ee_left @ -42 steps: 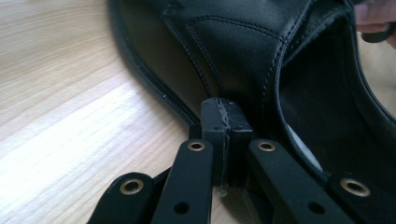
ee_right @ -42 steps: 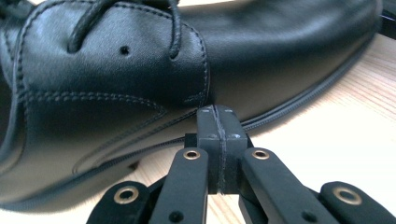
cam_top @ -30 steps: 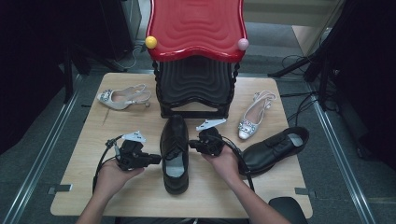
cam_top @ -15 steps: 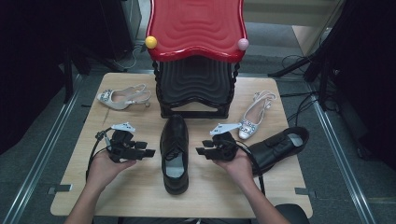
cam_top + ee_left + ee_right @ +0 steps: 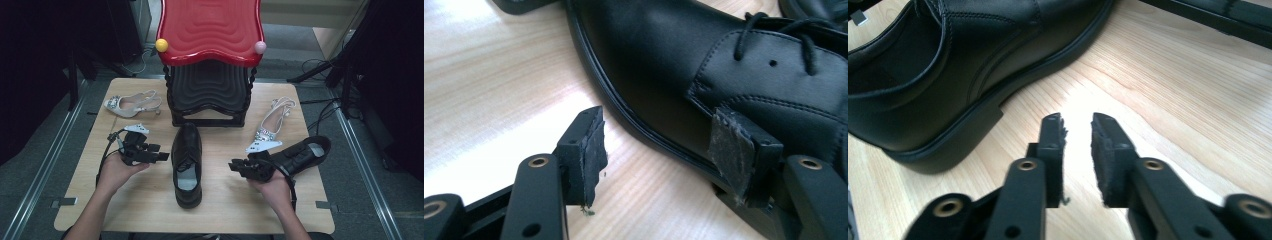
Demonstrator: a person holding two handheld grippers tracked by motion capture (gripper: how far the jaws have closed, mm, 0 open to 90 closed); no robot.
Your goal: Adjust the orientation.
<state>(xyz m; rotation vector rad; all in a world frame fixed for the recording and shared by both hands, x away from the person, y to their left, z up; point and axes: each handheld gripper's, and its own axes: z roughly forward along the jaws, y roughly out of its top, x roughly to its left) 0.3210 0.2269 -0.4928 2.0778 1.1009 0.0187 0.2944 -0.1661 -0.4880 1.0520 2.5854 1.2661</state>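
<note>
Both grippers have drawn apart from the shoe (image 5: 187, 162), which lies lengthwise between them; left gripper (image 5: 159, 154), jaws wide, is nearer; right gripper (image 5: 234, 166), jaws narrow.

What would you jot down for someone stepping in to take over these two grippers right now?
Left gripper: open, empty, beside the middle shoe at its left flank.
Right gripper: jaws nearly closed, a narrow gap between them, empty, right of the middle shoe and apart from it.
Second black shoe lies at the table's right edge, behind the right hand.
Rack at the back holds no shoes.
Done: nothing is racked yet.
Left: probably grip the middle shoe and move it.
</note>
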